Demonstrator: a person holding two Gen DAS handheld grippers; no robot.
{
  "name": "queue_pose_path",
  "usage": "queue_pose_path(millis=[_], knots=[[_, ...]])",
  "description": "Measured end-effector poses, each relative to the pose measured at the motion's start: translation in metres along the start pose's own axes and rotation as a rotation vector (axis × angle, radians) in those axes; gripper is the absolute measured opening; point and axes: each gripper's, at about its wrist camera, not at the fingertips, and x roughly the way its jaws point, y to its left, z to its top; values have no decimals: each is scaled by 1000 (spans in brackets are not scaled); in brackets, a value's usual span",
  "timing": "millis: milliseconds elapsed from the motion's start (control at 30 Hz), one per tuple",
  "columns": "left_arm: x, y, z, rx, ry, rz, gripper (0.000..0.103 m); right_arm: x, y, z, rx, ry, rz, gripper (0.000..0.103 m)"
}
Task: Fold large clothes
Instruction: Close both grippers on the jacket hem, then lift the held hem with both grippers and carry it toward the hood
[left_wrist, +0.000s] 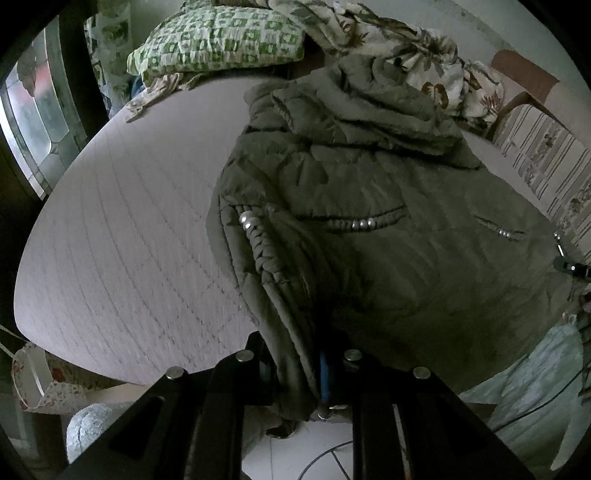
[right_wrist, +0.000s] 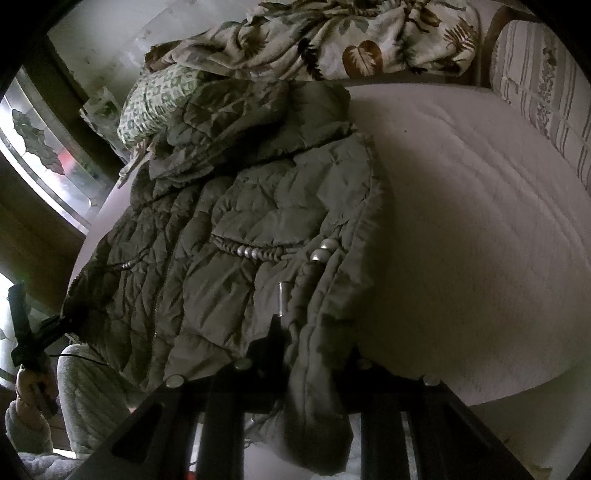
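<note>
My left gripper (left_wrist: 295, 369) is clenched on the near hem of the olive padded jacket (left_wrist: 369, 206), fabric pinched between its fingers. My right gripper (right_wrist: 306, 362) is clamped on the hem's other corner, cloth bunched between the fingers. The jacket lies spread on the pale table (left_wrist: 122, 236), hood toward the table's far edge, near hem hanging off the near edge. A green-patterned pillow (left_wrist: 221, 40) and a leaf-print blanket (right_wrist: 332, 40) sit at the table's far edge.

One olive quilted jacket (left_wrist: 369, 229) lies on one pale table (left_wrist: 122, 229), two grippers, the left gripper (left_wrist: 295, 373) and the right gripper (right_wrist: 306, 354), clamp its hem, and one green-checked pillow (left_wrist: 221, 37) and one leaf-print cloth (right_wrist: 351, 33) lie behind.
</note>
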Motion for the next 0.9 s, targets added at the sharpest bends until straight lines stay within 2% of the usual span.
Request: queue_pose_path(millis=[900], knots=[[-33,-6,44,-10,-98,-46,16,-31,20,45,-51,-92,46,19]])
